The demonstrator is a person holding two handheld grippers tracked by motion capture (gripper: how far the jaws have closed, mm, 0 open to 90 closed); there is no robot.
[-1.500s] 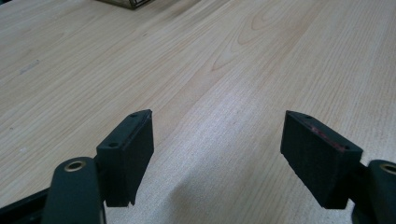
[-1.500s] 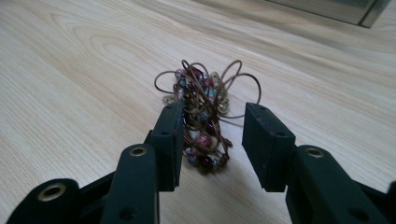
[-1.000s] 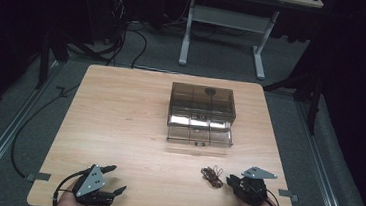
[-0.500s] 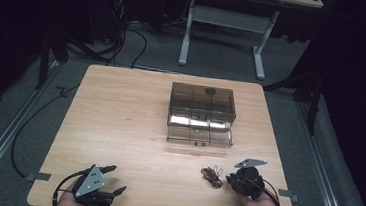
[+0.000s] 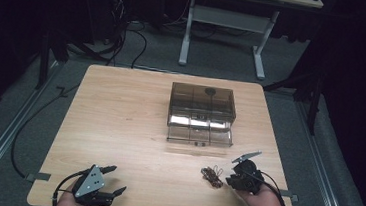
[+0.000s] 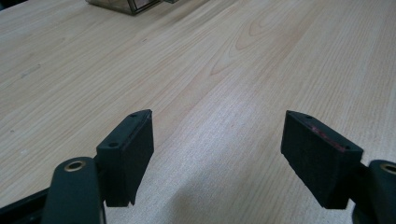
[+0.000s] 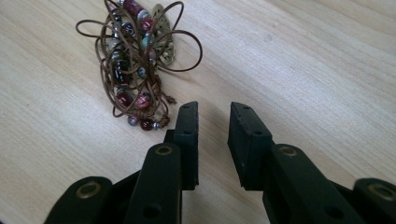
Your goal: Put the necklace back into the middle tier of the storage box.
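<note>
Down at the near right of the table point(image 5: 118, 127), the right gripper point(image 7: 214, 116) has just been opening its jaws a little, with nothing between them; the beaded cord bracelet point(image 7: 137, 60) lies loose on the wood just beside its left jaw. Near left, the left gripper point(image 6: 217, 140) is spread wide and empty. Farther off sits a smoky plastic drawer box point(image 5: 201, 113).

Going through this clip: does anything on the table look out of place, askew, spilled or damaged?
Only one thing stands out: the beaded cord bracelet lies in a tangled heap on the bare table, beside the right gripper, not in the smoky clear drawer box, whose bottom drawer is pulled out. Nothing looks spilled or broken.
</note>
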